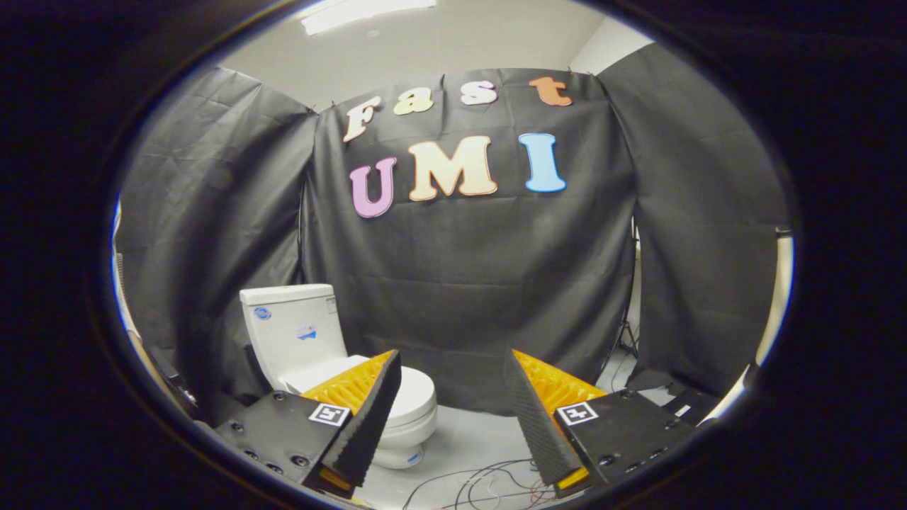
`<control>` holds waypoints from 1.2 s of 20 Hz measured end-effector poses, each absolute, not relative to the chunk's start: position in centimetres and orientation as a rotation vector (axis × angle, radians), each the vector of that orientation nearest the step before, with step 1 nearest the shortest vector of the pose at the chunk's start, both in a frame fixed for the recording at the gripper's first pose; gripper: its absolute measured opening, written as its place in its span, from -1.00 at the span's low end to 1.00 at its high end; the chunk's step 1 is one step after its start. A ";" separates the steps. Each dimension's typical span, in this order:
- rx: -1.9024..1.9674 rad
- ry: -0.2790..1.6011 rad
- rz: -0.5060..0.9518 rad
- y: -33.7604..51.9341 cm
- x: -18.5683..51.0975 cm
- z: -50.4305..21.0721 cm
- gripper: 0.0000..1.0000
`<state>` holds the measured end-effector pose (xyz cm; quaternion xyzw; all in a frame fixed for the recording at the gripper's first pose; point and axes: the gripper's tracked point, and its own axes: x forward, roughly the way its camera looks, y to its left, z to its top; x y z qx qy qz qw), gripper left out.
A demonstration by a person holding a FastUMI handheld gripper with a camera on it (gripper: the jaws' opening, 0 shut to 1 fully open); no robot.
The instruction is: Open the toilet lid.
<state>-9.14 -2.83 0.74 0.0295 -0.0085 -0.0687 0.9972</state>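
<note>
1. Toilet (312, 354) sitting lower left of the frame against the black cloth wall (482, 283), tank at the back, bowl reaching toward lower centre; long axis running tank-to-bowl, pointing right and toward the camera.
2. Toilet lid (414, 393) lying flat and closed on the bowl, front edge facing the open floor (468, 443); partly hiding behind the left finger.
3. Gripper (453, 397) hanging released, fingers spread wide, grasping nothing; lid lying ahead and left of the gap, well apart, so likely needing a leftward, downward approach.
4. Cables (489, 482) trailing on the floor between the fingers.
</note>
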 end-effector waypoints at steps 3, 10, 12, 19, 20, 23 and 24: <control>0.059 -0.016 -0.137 -2.8 -9.1 0.8 0.81; 0.059 -0.015 -0.128 -2.7 -9.1 0.8 0.81; 0.058 -0.015 -0.128 -2.8 -9.1 0.9 0.81; 0.056 -0.016 -0.142 -2.9 -8.8 1.0 0.72; 0.059 -0.018 -0.157 -3.1 -8.6 1.0 0.72; 0.053 -0.011 -0.187 -2.9 -6.7 1.7 0.70; 0.038 -0.006 -0.196 -2.7 -6.0 2.1 0.70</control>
